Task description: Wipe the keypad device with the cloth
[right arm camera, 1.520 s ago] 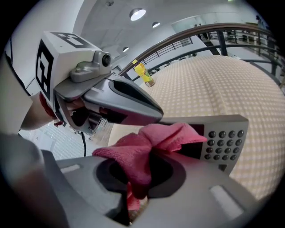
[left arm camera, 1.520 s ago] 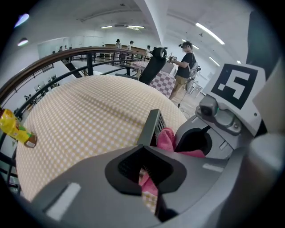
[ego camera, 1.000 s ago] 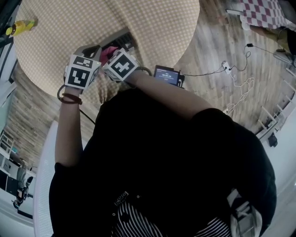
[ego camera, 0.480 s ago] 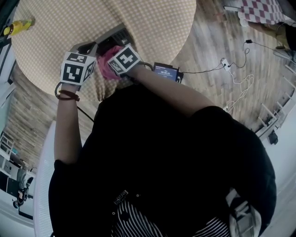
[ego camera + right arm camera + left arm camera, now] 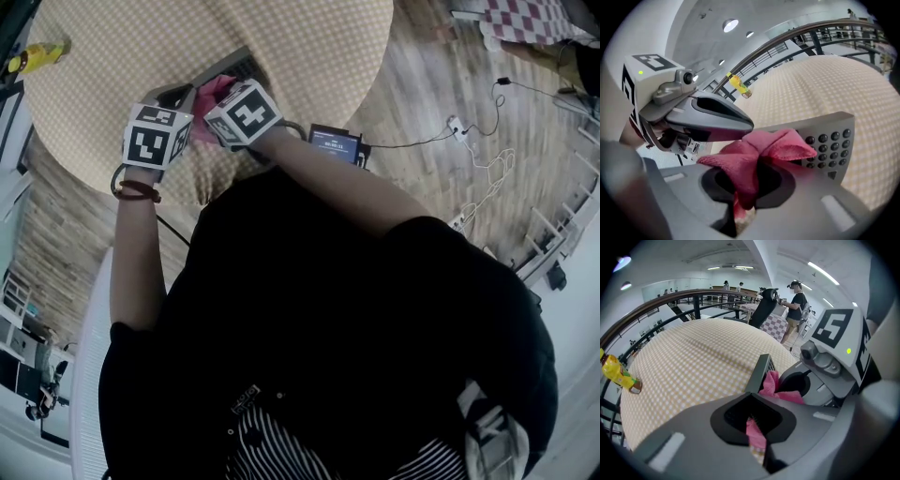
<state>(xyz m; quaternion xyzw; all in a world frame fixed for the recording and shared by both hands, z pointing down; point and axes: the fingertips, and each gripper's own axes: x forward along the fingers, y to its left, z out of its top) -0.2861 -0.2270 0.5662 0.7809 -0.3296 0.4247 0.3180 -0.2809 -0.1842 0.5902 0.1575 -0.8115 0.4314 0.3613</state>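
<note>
The grey keypad device (image 5: 242,70) lies near the front edge of the round checked table (image 5: 141,47). In the right gripper view its dark round keys (image 5: 832,140) show just past the cloth. My right gripper (image 5: 743,197) is shut on a bunched pink cloth (image 5: 764,145), which rests on the device's face beside the keys. My left gripper (image 5: 754,427) is closed over the near end of the device (image 5: 761,373), with the pink cloth (image 5: 771,383) visible just beyond it. In the head view both marker cubes sit side by side, left gripper (image 5: 173,96) and right gripper (image 5: 222,98), with the cloth (image 5: 211,91) between them.
A yellow bottle (image 5: 37,54) lies at the table's far left edge, also visible from the left gripper (image 5: 618,373). On the wooden floor by the table stand a small screen unit (image 5: 336,147) and white cables (image 5: 469,141). People stand beyond the railing (image 5: 794,303).
The right gripper has carried the pink cloth from the near edge of the device back up across it. The left gripper has stayed on the device's end.
</note>
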